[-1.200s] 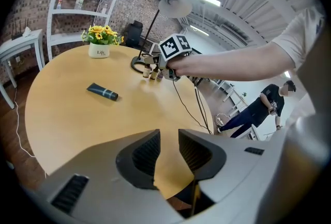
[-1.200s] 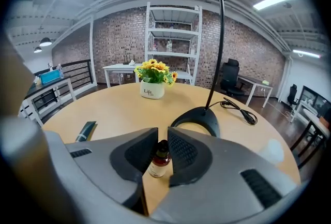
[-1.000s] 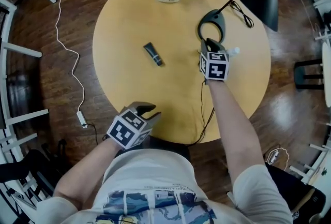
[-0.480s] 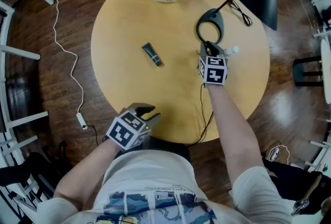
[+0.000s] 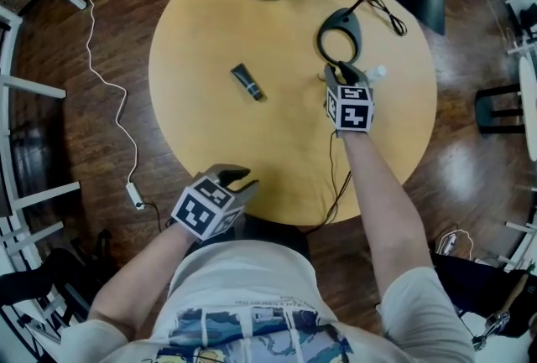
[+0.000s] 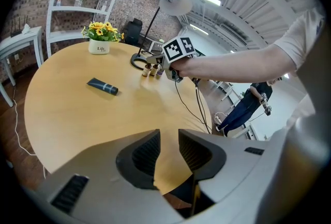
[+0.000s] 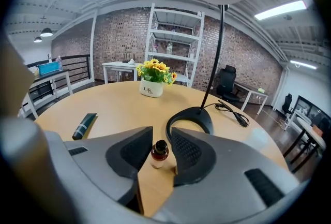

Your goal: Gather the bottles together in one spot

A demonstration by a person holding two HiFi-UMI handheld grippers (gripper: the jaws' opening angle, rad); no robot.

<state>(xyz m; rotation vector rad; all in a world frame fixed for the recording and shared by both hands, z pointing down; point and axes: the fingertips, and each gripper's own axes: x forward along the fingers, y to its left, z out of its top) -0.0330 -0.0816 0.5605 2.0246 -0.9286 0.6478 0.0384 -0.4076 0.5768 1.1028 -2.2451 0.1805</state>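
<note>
The left gripper (image 6: 169, 141) is held over the near edge of the table (image 5: 210, 143), jaws part-way apart and empty, evidently idle. Further out, the right gripper (image 5: 341, 75) has just been opening its jaws around a small brown bottle (image 7: 159, 154), which stands upright on the table clear of both pads; this reads as a release. The spot beside the lamp base (image 7: 190, 116) appears chosen because other small bottles (image 6: 150, 70) stand there.
</note>
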